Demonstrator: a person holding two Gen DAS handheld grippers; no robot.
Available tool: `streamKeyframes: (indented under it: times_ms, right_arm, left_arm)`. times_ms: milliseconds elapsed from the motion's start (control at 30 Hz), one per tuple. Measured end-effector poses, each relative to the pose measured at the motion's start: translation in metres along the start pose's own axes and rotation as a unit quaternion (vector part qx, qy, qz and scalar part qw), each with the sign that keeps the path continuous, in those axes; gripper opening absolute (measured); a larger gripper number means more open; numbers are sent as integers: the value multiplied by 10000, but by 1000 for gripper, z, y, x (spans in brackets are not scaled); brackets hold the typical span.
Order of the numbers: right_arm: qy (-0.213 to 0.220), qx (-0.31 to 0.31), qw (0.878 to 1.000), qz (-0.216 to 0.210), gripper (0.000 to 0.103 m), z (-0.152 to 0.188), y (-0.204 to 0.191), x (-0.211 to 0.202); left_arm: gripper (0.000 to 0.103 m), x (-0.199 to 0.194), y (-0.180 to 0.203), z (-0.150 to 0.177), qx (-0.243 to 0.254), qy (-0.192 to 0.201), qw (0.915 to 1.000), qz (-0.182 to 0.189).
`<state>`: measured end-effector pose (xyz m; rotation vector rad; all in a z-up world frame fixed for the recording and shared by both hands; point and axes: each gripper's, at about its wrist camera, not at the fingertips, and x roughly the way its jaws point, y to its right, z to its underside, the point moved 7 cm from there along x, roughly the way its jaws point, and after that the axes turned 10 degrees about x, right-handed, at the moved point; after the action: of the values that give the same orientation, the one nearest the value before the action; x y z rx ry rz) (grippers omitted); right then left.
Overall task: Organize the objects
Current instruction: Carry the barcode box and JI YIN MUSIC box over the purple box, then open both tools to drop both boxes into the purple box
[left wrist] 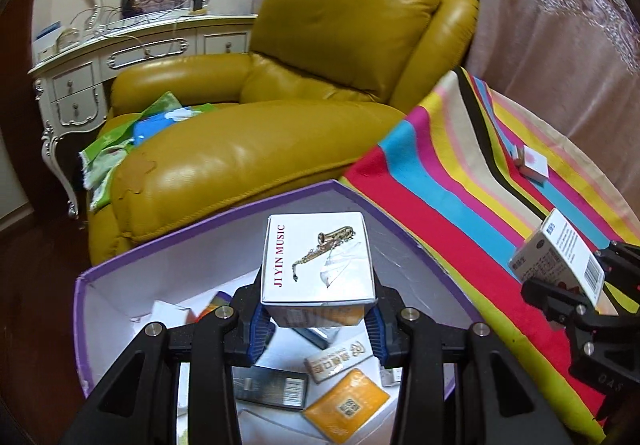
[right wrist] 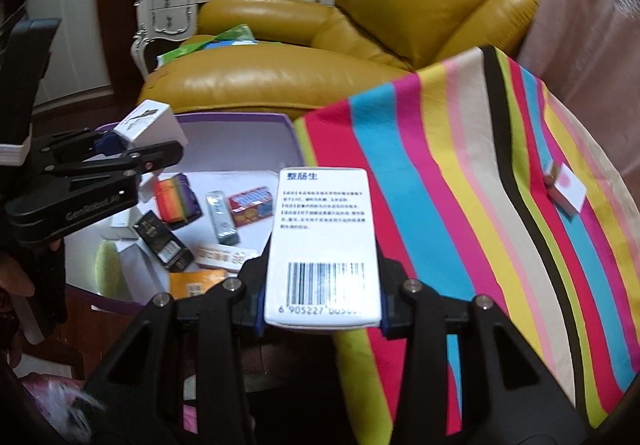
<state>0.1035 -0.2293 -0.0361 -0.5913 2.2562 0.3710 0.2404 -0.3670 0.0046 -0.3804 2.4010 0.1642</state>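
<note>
Two boxes carried for sorting: left gripper (left wrist: pixel 318 319) pinches saxophone-print box (left wrist: pixel 318 259) above purple bin (left wrist: pixel 208 229); right gripper (right wrist: pixel 322 315) pinches barcoded medicine box (right wrist: pixel 322 241) over striped cloth's (right wrist: pixel 460 165) bin-side edge.

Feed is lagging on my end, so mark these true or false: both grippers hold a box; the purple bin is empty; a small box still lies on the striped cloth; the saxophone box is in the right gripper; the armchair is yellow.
1. Both grippers hold a box. True: the left gripper and the right gripper each clamp one.
2. The purple bin is empty. False: several small packs lie inside.
3. A small box lies on the striped cloth. True.
4. The saxophone box is in the right gripper. False: the left holds it; the right holds the barcode box.
5. The armchair is yellow. True.
</note>
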Motion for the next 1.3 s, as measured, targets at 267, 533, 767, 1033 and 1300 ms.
streamKeyframes:
  times_ms: [267, 533, 767, 1033, 1300]
  right_arm:
    - [-29, -451, 9983, -373, 43, -4, -42, 5]
    - [-73, -716, 9955, -623, 43, -6, -72, 14]
    - [-129, -1044, 9906, -870, 43, -2, -104, 21]
    - [-173, -1230, 9848, -1211, 63, 9, -122, 28]
    - [191, -712, 9927, -957, 80, 1, -75, 18]
  left_arm:
    - [42, -3, -21, 14, 104, -92, 9996, -266]
    - [42, 0, -56, 32, -131, -353, 9979, -523]
    - [42, 6, -70, 35, -194, -504, 9959, -723]
    - [61, 13, -81, 41, -282, -761, 9911, -1051]
    - [84, 9, -63, 23, -445, -633, 9905, -1133]
